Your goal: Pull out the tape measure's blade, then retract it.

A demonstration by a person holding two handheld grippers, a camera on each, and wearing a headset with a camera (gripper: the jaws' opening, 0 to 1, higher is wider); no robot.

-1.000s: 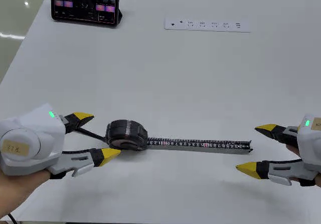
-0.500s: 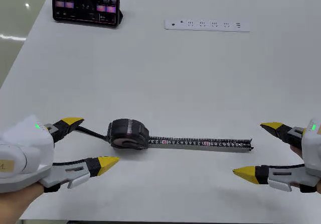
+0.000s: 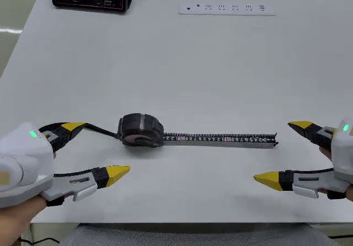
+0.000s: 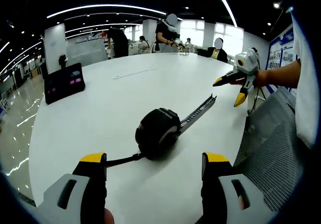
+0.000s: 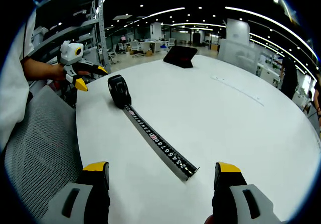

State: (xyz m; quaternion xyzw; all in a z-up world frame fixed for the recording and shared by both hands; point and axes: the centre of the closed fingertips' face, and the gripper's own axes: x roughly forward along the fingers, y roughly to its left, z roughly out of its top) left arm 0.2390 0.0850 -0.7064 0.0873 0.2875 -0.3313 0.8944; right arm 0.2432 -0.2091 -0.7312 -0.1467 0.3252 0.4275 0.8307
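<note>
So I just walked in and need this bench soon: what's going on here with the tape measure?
A person holds a two-jaw gripper in each hand over a white table. A black tape measure lies on it, its blade drawn out flat. Neither gripper holds anything. The left gripper sits by the tape measure with its jaws open, and the right gripper hovers just off the blade's tip, jaws open too. The blade is out, and retracting it is not yet done.
</note>
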